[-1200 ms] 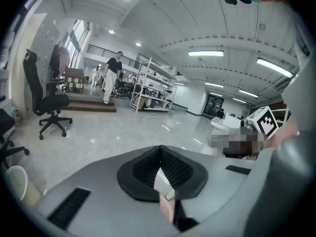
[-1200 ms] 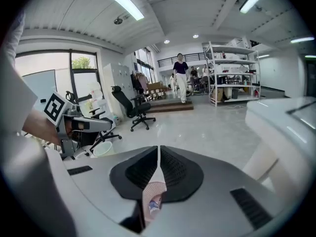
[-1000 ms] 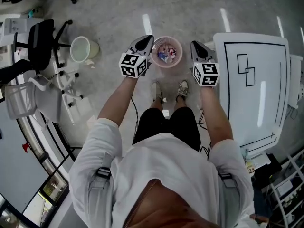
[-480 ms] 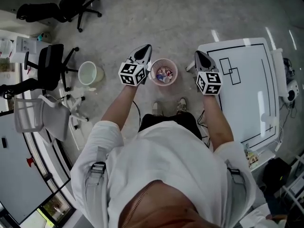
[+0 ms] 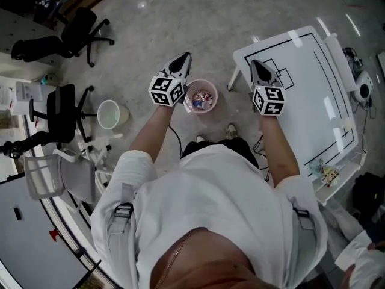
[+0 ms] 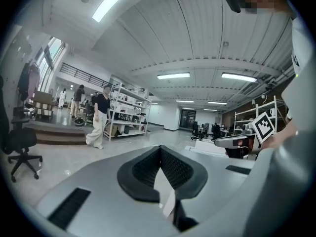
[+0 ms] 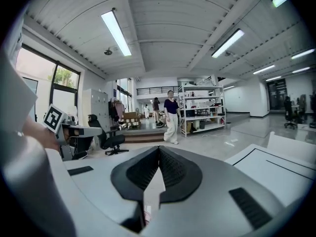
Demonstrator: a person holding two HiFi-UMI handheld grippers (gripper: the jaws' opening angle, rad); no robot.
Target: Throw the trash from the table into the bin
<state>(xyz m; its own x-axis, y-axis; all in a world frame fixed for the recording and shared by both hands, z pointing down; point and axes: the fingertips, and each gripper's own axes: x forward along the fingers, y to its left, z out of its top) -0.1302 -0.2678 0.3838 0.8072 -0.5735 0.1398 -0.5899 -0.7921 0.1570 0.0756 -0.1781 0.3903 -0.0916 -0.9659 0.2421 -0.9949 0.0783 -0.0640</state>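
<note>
You are holding the left tongs and the right tongs out in front of you, one on each side of the little pink bin that is standing on the floor. Both tongs are squeezed shut and are gripping nothing (in each gripper view the dark pads are pressing together, with only the big room past them). The trash is lying inside the bin as a small heap of colored bits. The white table on your right is showing only its black lines, so I think nothing is waiting there to be picked up. You are pointing both tongs almost level, out over the floor and not down at anything, so to me the job is looking done.
</note>
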